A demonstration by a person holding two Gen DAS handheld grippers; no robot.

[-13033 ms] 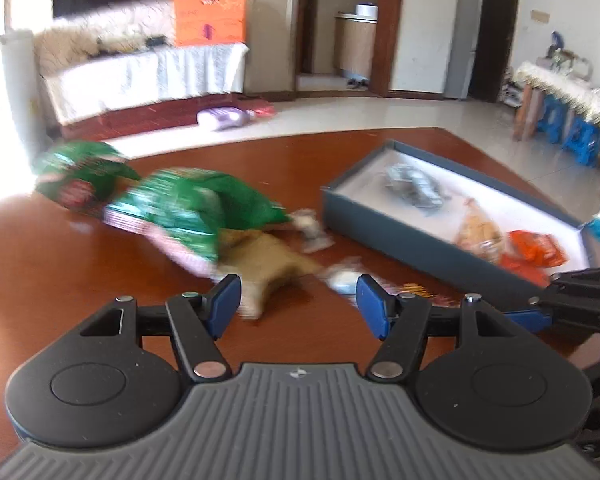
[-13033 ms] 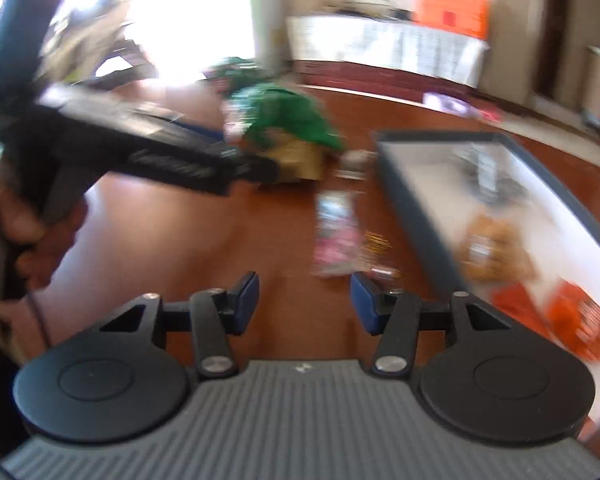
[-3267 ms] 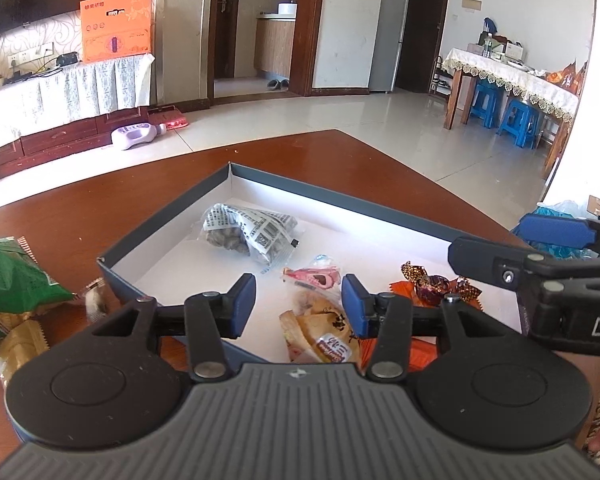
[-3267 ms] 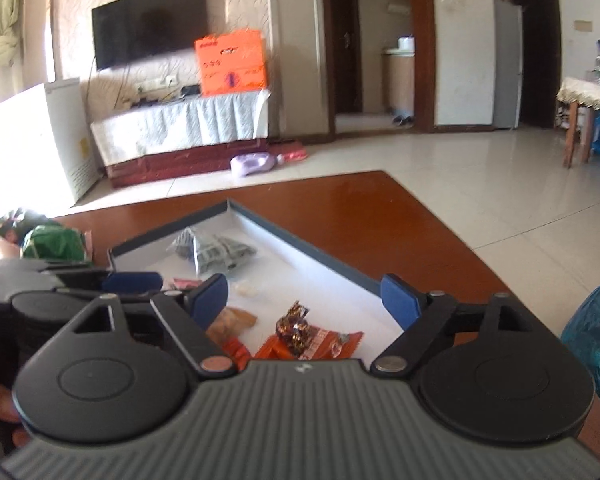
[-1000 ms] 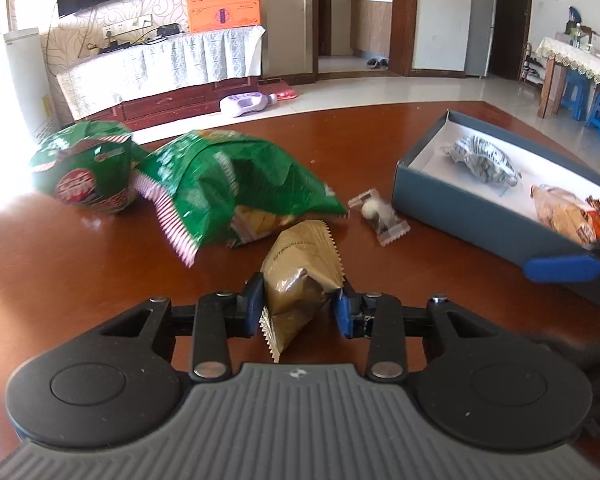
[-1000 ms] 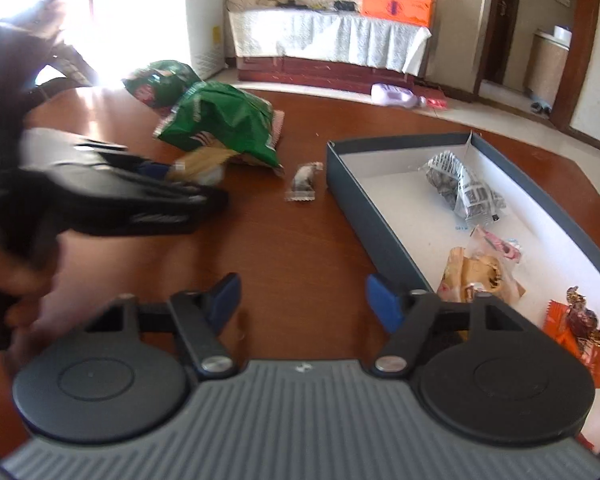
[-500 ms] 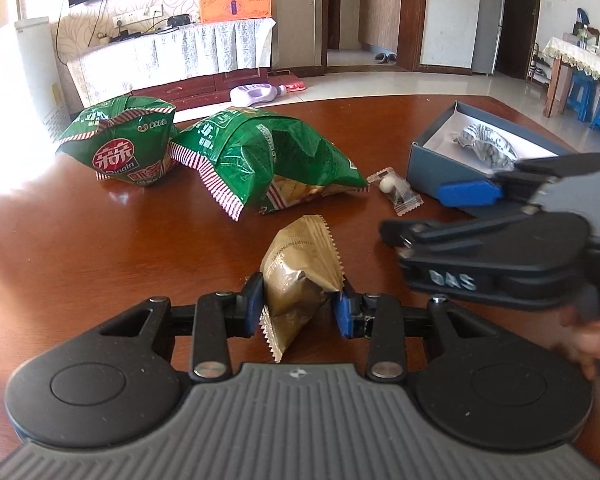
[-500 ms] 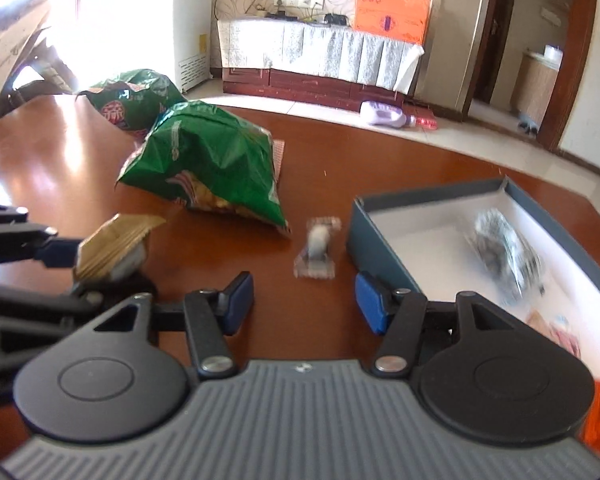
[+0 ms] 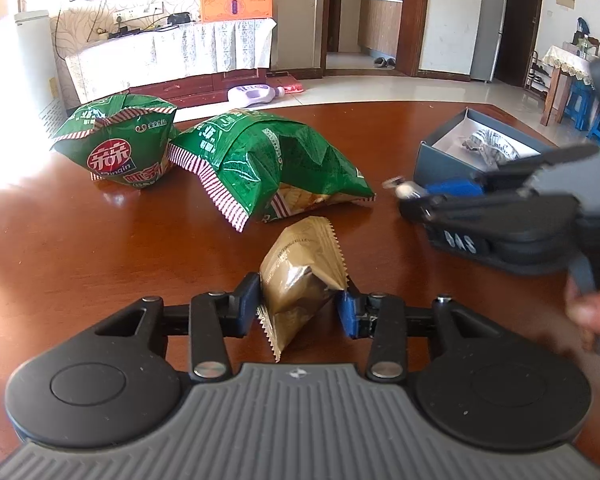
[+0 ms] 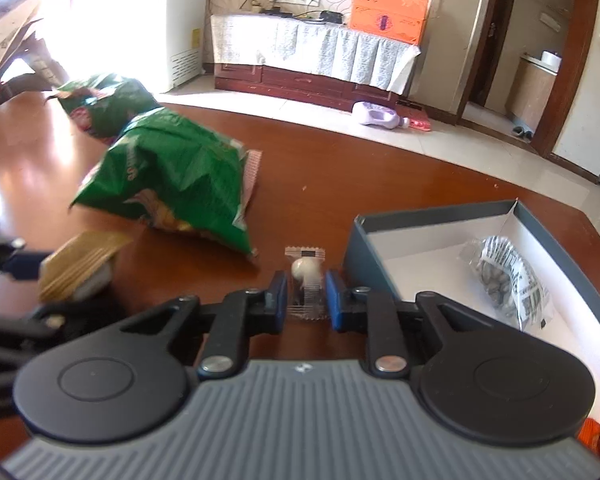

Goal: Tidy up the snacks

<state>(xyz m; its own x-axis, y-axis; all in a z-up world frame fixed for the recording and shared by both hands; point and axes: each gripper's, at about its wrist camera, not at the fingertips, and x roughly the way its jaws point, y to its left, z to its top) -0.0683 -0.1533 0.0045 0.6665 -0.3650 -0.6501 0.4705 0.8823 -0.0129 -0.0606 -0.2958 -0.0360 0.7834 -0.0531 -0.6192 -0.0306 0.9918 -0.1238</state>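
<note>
Sunlit living-room floor and a draped cabinet lie behind the red-brown tabletop (image 9: 100,248). At the left of the frame two green chip bags (image 9: 128,152) (image 9: 272,164) lie apart from the box, probably too bulky for it. Lower centre, the left gripper (image 9: 300,308) is clamped on a gold snack packet (image 9: 300,280), lifted by its sides. In the right wrist view, the right gripper (image 10: 306,300) pinches a small clear-wrapped candy (image 10: 306,276) just beside the open blue box (image 10: 380,240), where a printed packet (image 10: 504,276) lies.
</note>
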